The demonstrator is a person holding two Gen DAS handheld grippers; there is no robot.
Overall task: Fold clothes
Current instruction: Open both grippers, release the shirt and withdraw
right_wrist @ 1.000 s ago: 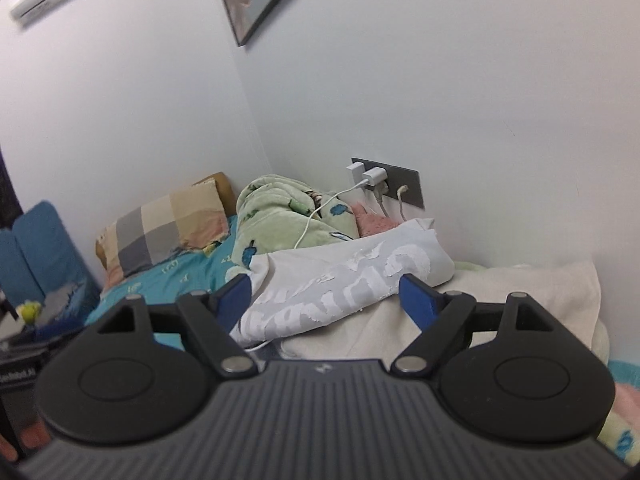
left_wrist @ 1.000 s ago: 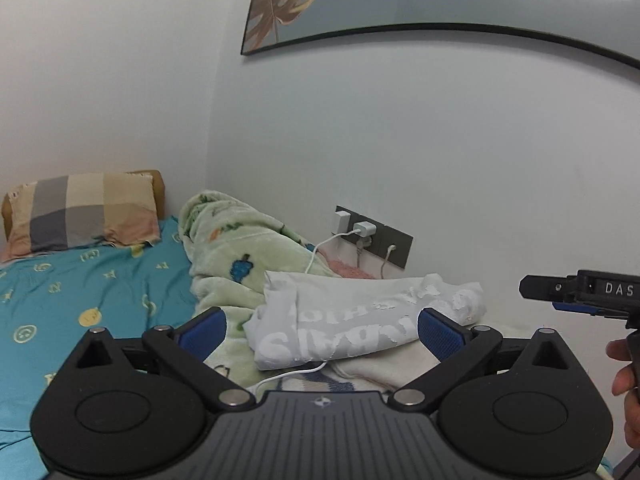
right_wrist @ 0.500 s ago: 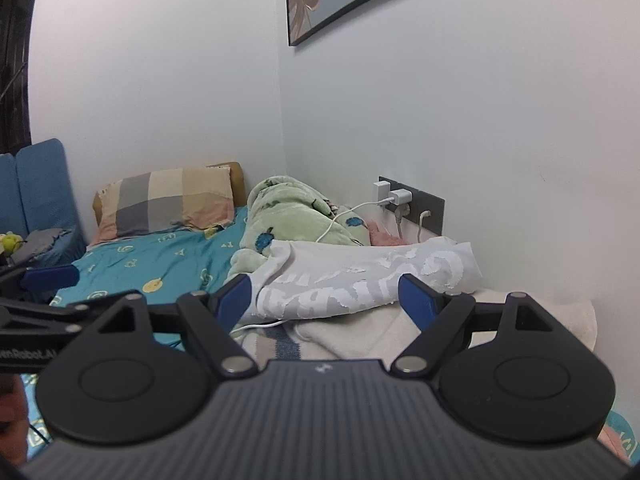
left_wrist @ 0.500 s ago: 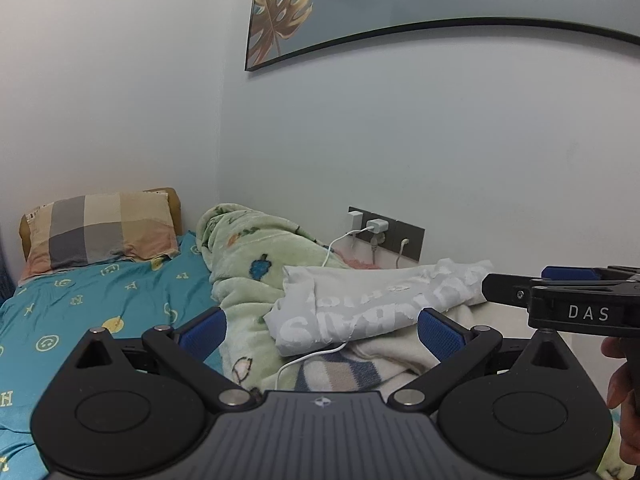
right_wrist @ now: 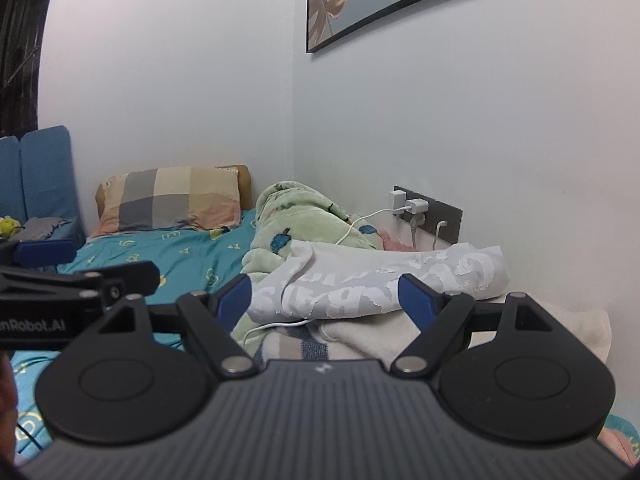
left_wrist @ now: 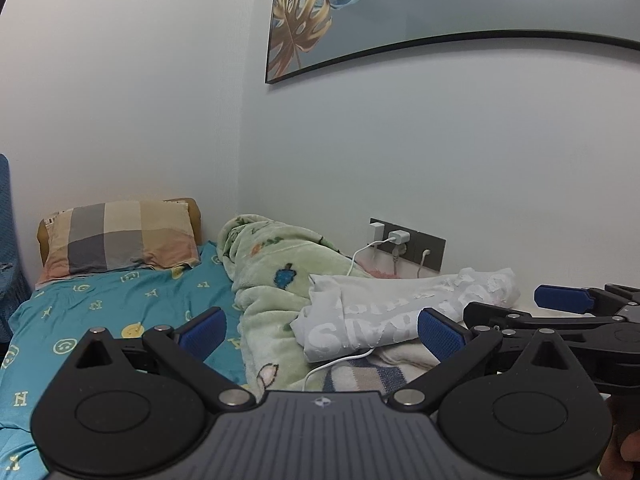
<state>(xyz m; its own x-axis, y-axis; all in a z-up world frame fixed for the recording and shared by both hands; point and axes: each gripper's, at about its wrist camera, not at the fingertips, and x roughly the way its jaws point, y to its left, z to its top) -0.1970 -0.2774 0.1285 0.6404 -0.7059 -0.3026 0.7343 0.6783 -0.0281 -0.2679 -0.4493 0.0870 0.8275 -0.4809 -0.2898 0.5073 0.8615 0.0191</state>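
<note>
Left gripper (left_wrist: 322,330) wide open, empty. Right gripper (right_wrist: 325,298) wide open, empty. White printed shirt (right_wrist: 384,284) folded at 12 o'clock, atop green blanket (left_wrist: 272,292).

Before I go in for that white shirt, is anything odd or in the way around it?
Yes. A white charging cable runs from the wall socket across the green blanket and reappears below the white shirt, apparently passing under it. Lifting the shirt may snag it. Both grippers, left and right, are open and short of the shirt.
</note>
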